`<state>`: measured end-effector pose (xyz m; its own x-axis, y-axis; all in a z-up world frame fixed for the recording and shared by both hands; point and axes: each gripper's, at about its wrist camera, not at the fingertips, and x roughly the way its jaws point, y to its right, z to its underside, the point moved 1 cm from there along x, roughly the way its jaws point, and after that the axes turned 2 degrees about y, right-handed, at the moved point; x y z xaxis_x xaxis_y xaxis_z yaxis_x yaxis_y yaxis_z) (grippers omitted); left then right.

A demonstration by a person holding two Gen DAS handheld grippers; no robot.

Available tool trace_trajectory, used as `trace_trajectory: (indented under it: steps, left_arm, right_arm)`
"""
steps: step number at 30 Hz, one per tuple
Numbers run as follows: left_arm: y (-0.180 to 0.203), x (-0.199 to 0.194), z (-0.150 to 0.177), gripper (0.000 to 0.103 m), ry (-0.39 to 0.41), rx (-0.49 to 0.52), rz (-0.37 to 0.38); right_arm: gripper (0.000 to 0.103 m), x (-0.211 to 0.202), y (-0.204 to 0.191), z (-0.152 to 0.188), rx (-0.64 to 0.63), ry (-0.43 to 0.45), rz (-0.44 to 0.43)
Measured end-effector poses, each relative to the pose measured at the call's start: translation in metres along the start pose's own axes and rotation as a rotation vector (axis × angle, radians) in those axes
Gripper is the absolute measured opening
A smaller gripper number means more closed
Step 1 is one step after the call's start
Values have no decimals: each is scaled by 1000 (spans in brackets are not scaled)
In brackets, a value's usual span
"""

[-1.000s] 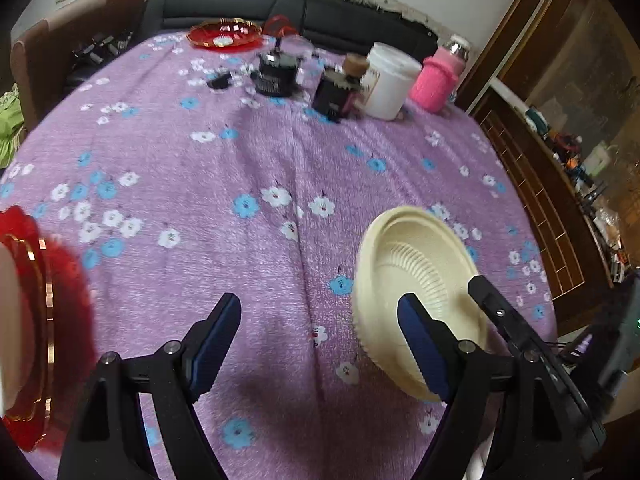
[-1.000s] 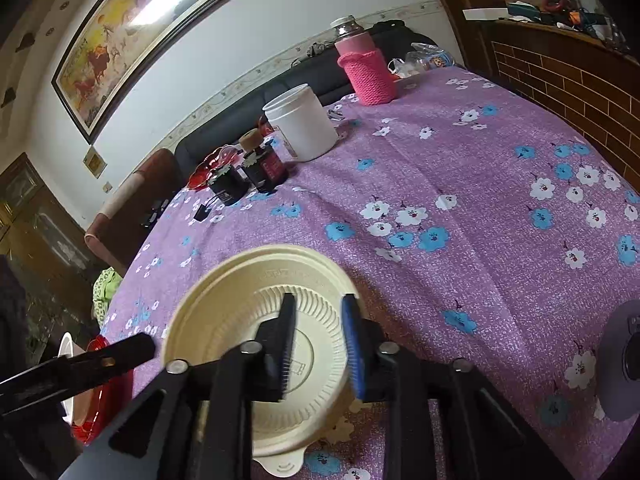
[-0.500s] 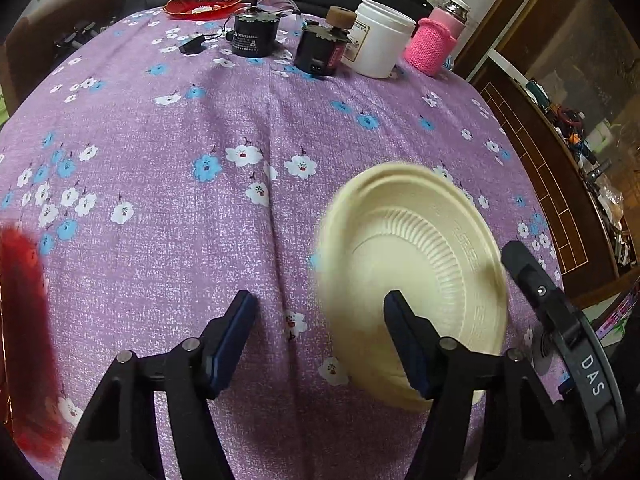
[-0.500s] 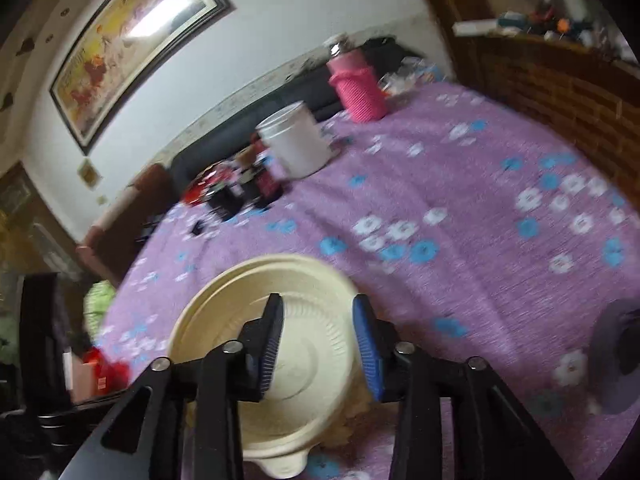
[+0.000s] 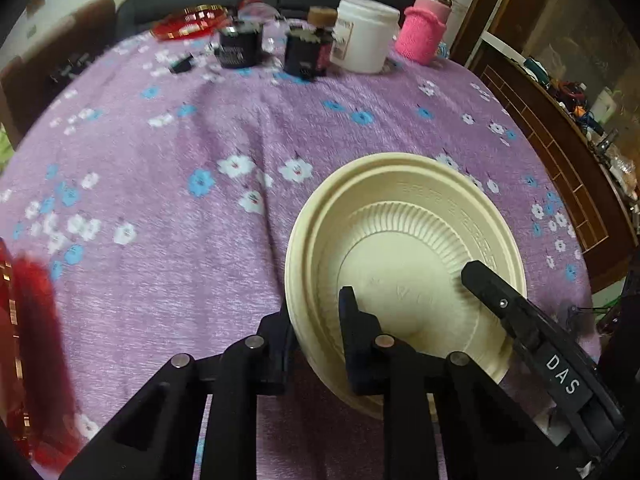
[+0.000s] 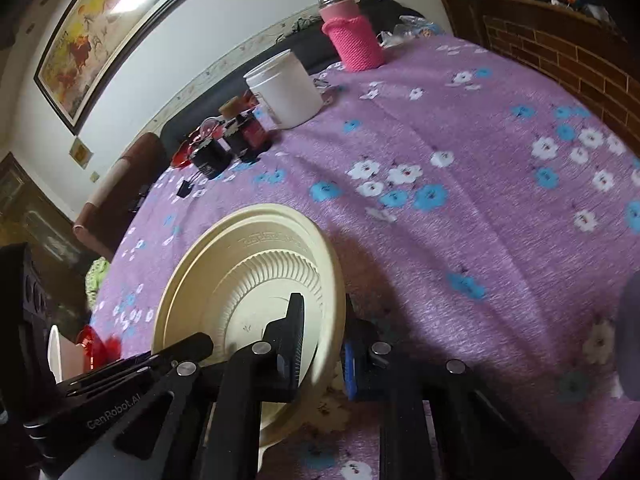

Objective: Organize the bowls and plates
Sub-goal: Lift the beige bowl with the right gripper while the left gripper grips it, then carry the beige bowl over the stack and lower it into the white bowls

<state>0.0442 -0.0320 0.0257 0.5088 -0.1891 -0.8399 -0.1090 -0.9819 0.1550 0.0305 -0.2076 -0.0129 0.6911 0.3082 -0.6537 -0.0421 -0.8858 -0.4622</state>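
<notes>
Spanning both views, the counter (image 5: 168, 248) under its purple floral cloth is carrying jars at the far edge. Tilting above it, the cream plastic plate (image 5: 404, 240) is being pinched at opposite rim edges. The left gripper (image 5: 314, 320) is closing its jaws on the near-left rim; the right gripper (image 6: 324, 336) is clamping the other side. Both holds look shallow, so uneven pulling is risking a slip or a buckled rim. A red dish (image 5: 24, 340) is sitting at the left, inviting a knock.

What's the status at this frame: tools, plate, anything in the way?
Left tool shut on cream plate, left rim. Right tool shut on its right rim. Plate tilted, lifted off the purple cloth. Red dish at far left, blurred; path otherwise open.
</notes>
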Motion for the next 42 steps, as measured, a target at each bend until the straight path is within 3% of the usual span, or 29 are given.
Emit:
trace_trajectory:
  steps: [13, 20, 30, 35, 42]
  left_arm:
    - [-18, -90, 21, 20, 243, 83, -172]
    - [-60, -137, 33, 20, 317, 37, -231]
    - [-166, -195, 54, 20, 352, -163, -301]
    - [-224, -197, 69, 20, 323, -291, -328]
    - [-265, -182, 89, 20, 256, -381, -352]
  right_arm:
    - [16, -20, -45, 12, -53, 33, -272]
    - [16, -28, -99, 24, -105, 18, -329]
    - [17, -23, -222, 46, -281, -50, -387]
    - [17, -1, -282, 68, -377, -118, -378]
    - [17, 27, -319, 94, -447, -172, -337]
